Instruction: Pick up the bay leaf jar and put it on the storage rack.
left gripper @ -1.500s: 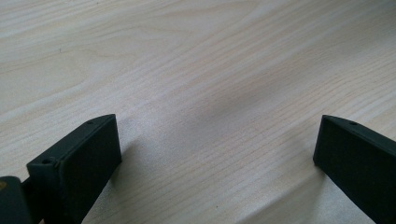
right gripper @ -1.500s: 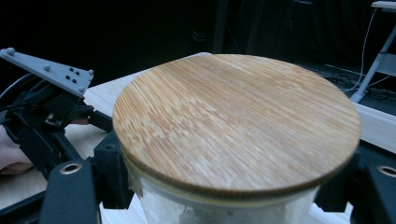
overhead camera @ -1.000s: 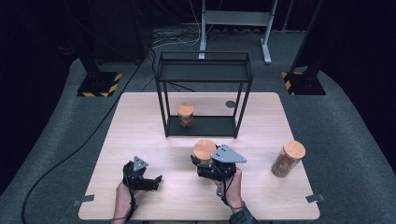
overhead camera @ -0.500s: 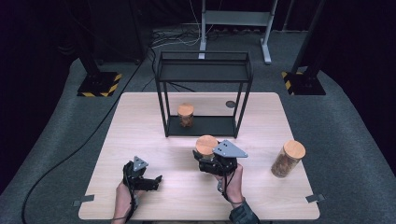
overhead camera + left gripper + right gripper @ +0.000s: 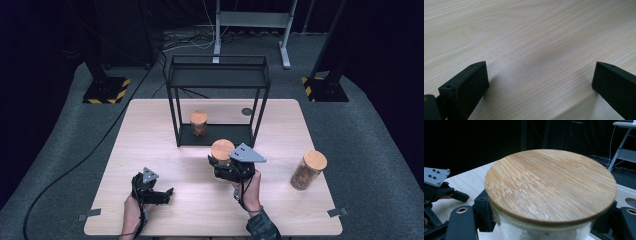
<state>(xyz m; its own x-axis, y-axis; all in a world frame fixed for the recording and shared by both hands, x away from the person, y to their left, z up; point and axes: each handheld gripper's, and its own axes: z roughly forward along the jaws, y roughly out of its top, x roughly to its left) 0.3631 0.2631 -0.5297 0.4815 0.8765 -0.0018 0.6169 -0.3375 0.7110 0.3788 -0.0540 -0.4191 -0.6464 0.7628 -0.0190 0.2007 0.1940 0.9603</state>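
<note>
My right gripper (image 5: 226, 168) is shut on a glass jar with a round bamboo lid (image 5: 222, 149), holding it just in front of the black wire rack (image 5: 218, 64). In the right gripper view the lid (image 5: 549, 187) spreads wide, and the black jaws clamp the glass below it on both sides. A second lidded jar (image 5: 199, 122) stands on the rack's lower shelf. A third jar (image 5: 306, 170) stands at the table's right. My left gripper (image 5: 161, 195) lies low on the table at the front left, open, with bare wood between its fingers (image 5: 464, 87).
A small dark disc (image 5: 246, 112) lies on the wooden table (image 5: 150, 130) behind the rack's right leg. Stand feet with yellow-black stripes (image 5: 105, 90) sit on the floor beyond the table. The left gripper (image 5: 439, 192) shows at the left in the right gripper view.
My right gripper has carried the jar a little away from the person, toward the rack. The left gripper has stayed put.
</note>
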